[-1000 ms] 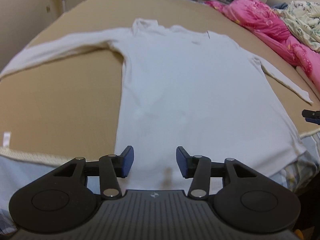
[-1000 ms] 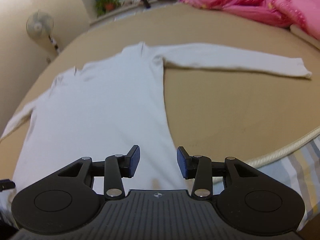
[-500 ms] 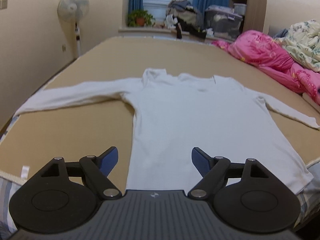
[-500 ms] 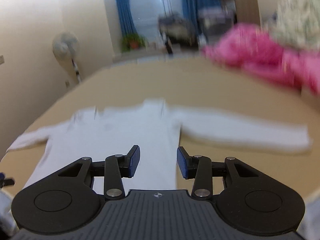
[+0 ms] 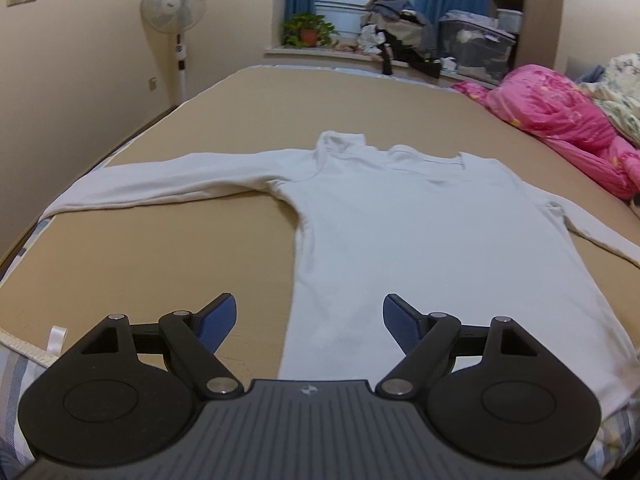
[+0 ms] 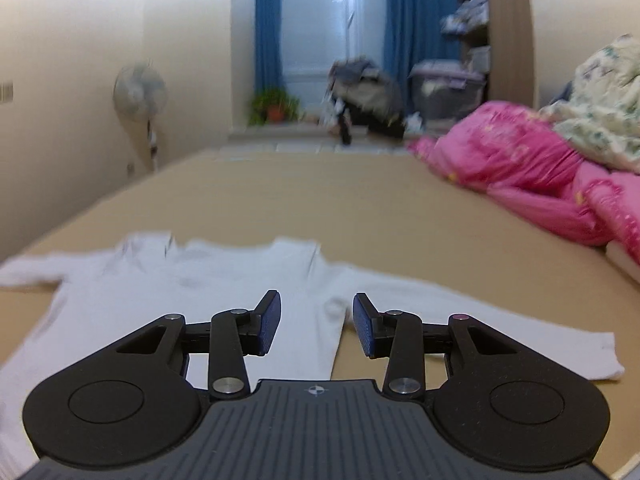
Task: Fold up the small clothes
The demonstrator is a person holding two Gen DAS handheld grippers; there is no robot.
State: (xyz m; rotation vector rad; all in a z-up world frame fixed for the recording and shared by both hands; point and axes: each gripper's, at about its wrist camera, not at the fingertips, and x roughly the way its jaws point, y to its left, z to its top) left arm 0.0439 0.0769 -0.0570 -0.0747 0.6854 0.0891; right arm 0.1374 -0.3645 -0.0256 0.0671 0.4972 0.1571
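Note:
A white long-sleeved shirt (image 5: 404,232) lies flat on the tan bed (image 5: 160,256), collar away from me and both sleeves spread sideways. My left gripper (image 5: 308,320) hovers over the shirt's near hem, jaws wide open, nothing between them. In the right wrist view the same shirt (image 6: 208,280) is blurred, its right sleeve (image 6: 500,336) stretching toward the right. My right gripper (image 6: 316,320) hangs above the shirt's right side near the armpit, jaws partly open and empty.
Pink bedding (image 5: 560,128) and a floral quilt (image 6: 600,120) pile at the bed's right side. A standing fan (image 5: 176,12) is by the left wall. A potted plant (image 5: 308,30), clothes and storage boxes (image 5: 476,46) line the window sill. The bed's near edge (image 5: 24,344) is corded.
The left jaws widened from a narrow gap. Both grippers rose and tilted up, so the far room came into view. The right gripper swung along the shirt's right side.

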